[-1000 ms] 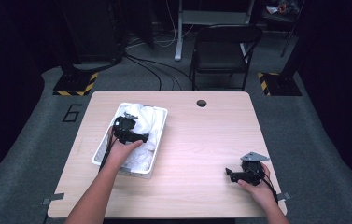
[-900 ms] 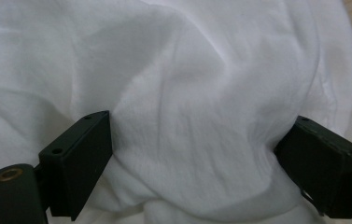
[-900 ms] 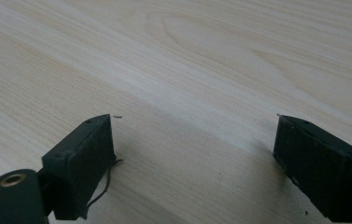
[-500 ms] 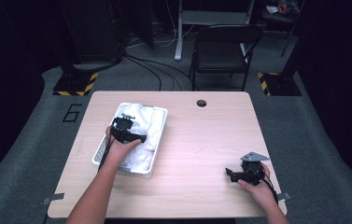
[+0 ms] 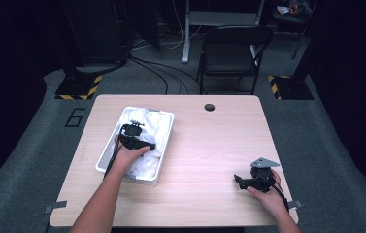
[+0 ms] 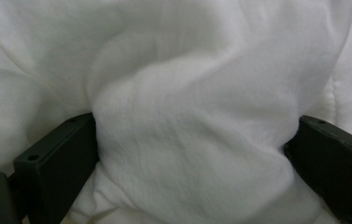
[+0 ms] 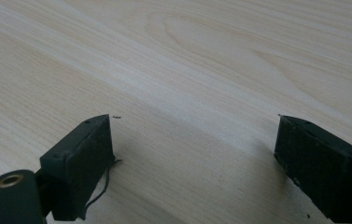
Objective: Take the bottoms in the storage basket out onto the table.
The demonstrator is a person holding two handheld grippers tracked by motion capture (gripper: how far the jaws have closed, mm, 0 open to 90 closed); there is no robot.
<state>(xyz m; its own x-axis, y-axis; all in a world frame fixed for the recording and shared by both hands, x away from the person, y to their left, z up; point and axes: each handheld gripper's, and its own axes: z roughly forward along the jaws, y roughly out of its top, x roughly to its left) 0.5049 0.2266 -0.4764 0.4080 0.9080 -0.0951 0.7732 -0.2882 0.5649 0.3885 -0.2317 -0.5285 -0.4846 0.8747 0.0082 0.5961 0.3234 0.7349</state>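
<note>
My left claw [image 6: 192, 154] sits in the white cloth [image 6: 187, 70], jaws wide around a fold, in the basket [image 5: 104, 160] at the worktop's [image 5: 209, 145] nine o'clock. Closing may snag several layers, I think. My right claw [image 7: 194, 154] rests open at five o'clock.

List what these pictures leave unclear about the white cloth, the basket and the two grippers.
- White cloth: crumpled, so the left gripper view cannot tell what item it is or whether it is one piece.
- Basket floor: covered by the cloth in the high view.
- Left gripper: whether the wide-apart jaws are squeezing the fold bulging between them.
- Right gripper: in the high view, too small to tell whether it touches the table.
</note>
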